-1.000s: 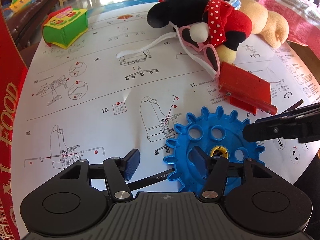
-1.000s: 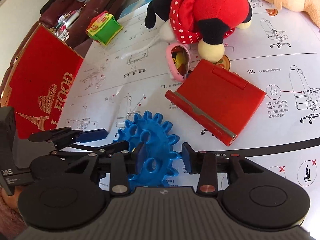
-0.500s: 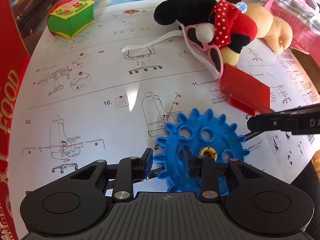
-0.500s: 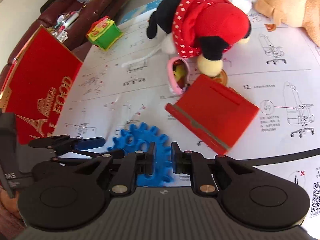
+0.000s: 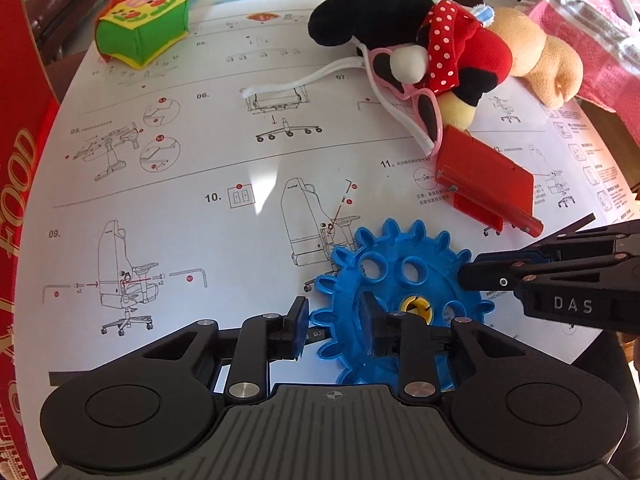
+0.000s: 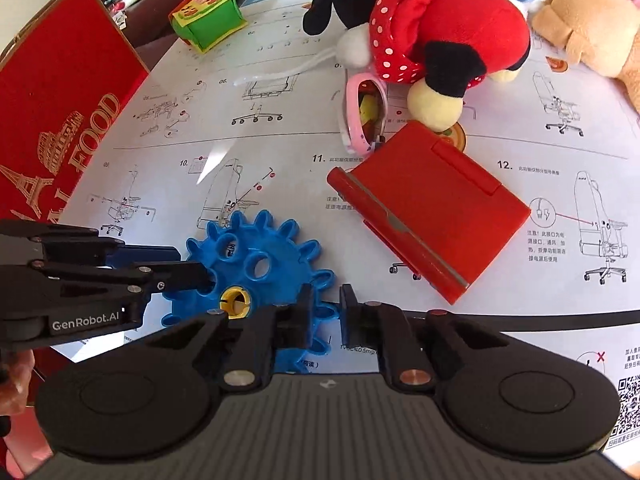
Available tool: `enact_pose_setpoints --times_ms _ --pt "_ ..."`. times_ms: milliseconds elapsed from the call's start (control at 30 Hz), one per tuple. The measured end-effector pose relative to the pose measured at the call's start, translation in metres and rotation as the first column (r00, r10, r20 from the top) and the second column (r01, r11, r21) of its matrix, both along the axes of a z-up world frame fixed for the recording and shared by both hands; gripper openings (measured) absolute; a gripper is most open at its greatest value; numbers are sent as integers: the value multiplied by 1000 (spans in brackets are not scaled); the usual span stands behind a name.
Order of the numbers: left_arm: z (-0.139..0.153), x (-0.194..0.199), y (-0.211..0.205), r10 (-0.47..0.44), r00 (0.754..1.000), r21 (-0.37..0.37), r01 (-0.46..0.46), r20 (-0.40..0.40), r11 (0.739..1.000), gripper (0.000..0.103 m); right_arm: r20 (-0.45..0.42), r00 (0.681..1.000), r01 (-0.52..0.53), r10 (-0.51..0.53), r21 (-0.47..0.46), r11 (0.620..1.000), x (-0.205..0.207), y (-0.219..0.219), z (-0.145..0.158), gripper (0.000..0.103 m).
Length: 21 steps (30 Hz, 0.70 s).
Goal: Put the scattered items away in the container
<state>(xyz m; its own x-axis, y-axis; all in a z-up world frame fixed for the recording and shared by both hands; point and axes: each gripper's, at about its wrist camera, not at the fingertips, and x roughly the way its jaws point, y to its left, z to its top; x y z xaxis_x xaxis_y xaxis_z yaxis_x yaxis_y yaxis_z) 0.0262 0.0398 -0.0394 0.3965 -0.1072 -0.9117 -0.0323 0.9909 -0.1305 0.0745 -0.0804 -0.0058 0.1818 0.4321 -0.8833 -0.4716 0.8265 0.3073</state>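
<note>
Both claws had just been closing on the blue gear since the earlier frame. Left claw was clamped on its near-left teeth, right claw on the opposite edge. That gear lay flat on the paper-covered tabletop, near the red stand, with the red box at left.

Both grippers tilt steeply downward, tips nearly meeting. The left gripper has just been closing its jaws on the blue gear's toothed rim; the right gripper likewise, apparently pinching the opposite rim.
</note>
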Motion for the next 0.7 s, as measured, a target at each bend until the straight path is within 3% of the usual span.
enact_pose_setpoints --times_ms 167,300,367,567,600,633,667,700 --pt "0 -3 -13 -48 999 89 47 10 995 29 13 1000 -11 11 11 1000 -3 0 7 14" --pt "4 -4 -6 3 1000 42 -3 -2 999 21 20 1000 -20 20 8 1000 -1 0 9 15" --pt "7 -4 -4 17 1000 38 -17 -2 999 5 16 1000 -10 10 -2 1000 1 -2 6 16" --pt "3 -4 -7 -13 1000 46 14 -20 999 5 29 1000 -7 7 -20 1000 0 -2 1 21" --pt "3 -4 -8 -27 999 42 28 -25 999 13 45 999 -21 22 -34 999 -3 0 1 21" --pt "2 -4 -8 -38 999 31 39 -34 999 34 59 997 -37 40 -47 998 -6 3 1 21" --pt "2 -5 -10 -43 998 37 45 -42 998 38 69 996 -52 55 -56 997 -8 6 1 24" --pt "1 -5 -12 -45 998 60 48 -46 997 49 81 994 -64 69 -66 996 -10 8 2 25"
